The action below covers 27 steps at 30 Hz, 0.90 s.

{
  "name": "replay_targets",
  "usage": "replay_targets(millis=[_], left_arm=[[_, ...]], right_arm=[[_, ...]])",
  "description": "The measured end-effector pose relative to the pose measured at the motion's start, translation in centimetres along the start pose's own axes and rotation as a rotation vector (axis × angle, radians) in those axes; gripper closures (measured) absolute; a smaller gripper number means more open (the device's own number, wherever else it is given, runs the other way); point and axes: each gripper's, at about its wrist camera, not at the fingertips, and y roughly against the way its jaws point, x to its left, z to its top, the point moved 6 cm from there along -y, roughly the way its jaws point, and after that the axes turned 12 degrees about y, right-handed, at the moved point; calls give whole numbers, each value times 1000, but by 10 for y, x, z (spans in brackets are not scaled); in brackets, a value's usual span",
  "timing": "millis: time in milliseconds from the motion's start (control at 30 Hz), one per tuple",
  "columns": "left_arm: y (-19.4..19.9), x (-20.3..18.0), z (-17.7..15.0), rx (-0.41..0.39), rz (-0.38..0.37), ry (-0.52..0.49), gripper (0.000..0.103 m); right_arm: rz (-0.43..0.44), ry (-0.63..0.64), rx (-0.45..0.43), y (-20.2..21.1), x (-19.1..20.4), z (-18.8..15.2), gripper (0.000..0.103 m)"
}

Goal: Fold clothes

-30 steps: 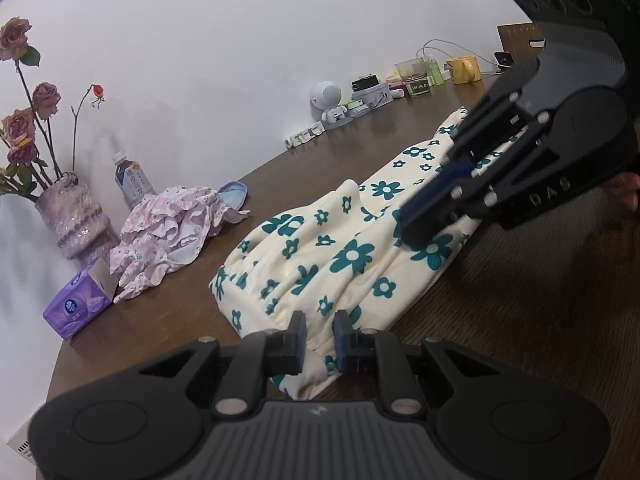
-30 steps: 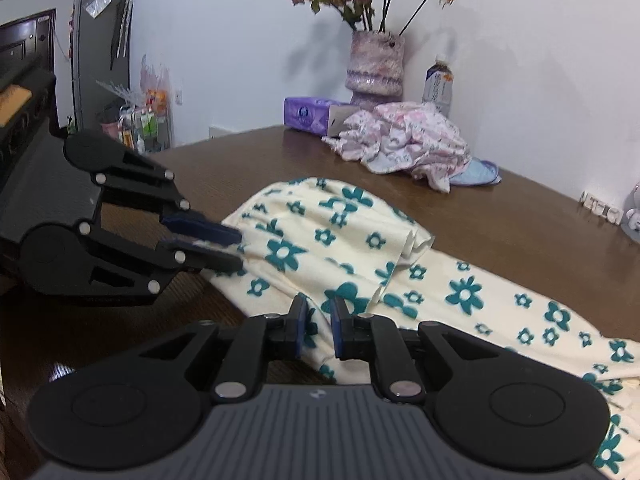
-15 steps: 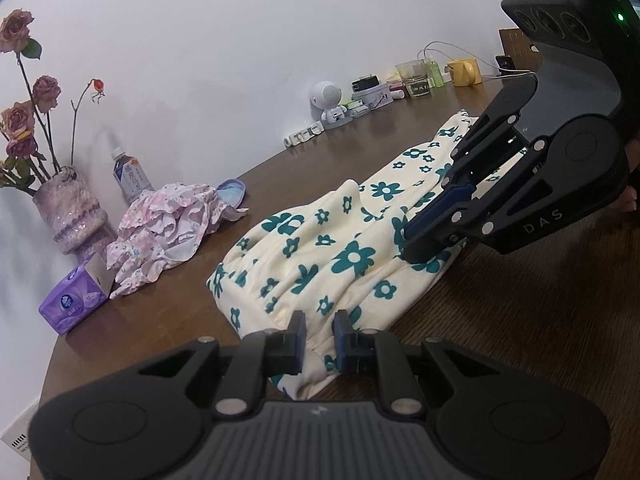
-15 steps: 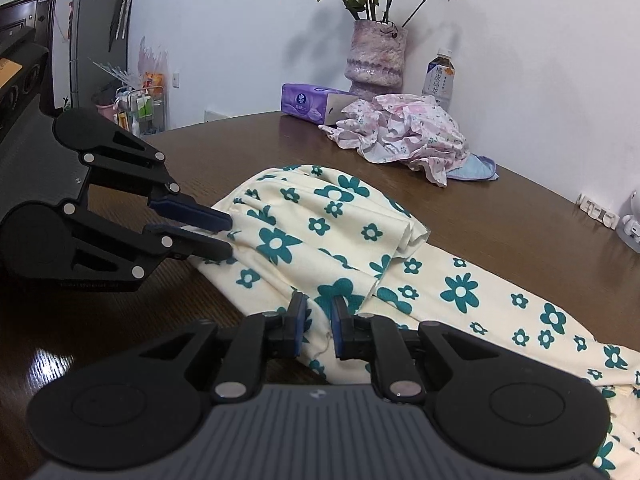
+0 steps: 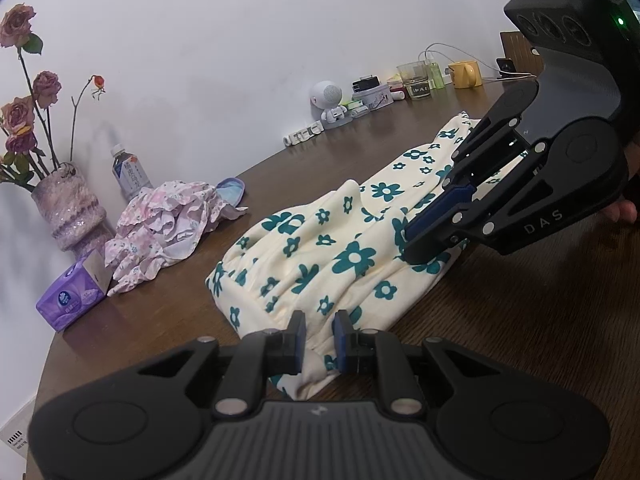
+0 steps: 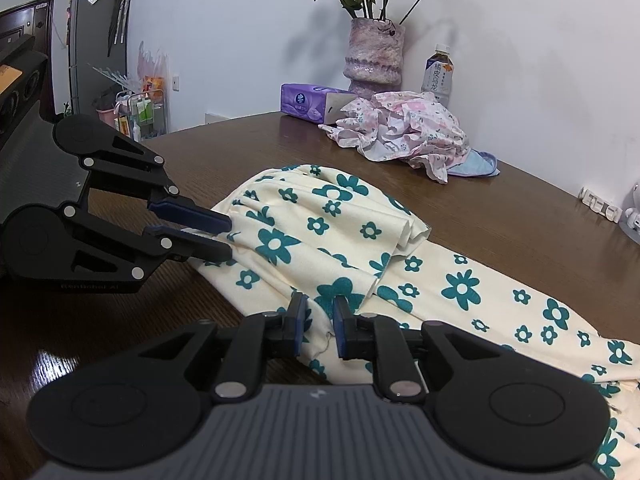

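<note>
A cream garment with teal flowers [image 5: 320,248] lies stretched across the brown wooden table [image 5: 520,320], with one end folded over itself [image 6: 360,240]. My left gripper [image 5: 319,340] is shut on the garment's near edge, a fold of cloth pinched between its blue pads. From the right wrist view the left gripper [image 6: 228,236] shows at the left, its tips at the waistband. My right gripper [image 6: 319,326] holds a bunched fold between its pads, and its jaws are opening slightly. In the left wrist view the right gripper [image 5: 408,242] rests its tips on the cloth.
A crumpled pink floral garment [image 5: 168,216] and a blue cloth [image 5: 232,190] lie near the wall. Beside them are a purple tissue pack [image 5: 70,300], a vase of roses [image 5: 68,208] and a bottle [image 5: 128,172]. Further along the wall are a white figurine [image 5: 328,100] and a yellow mug [image 5: 464,74].
Both grippers stay where they were, each on its fold of the garment. The gap between the right gripper's pads looks a touch wider.
</note>
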Motion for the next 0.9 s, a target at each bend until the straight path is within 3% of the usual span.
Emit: replay_targets(millis=[900], left_arm=[[1, 1, 0, 3, -10, 18, 89]], right_arm=[[13, -26, -2, -2, -4, 0, 85]])
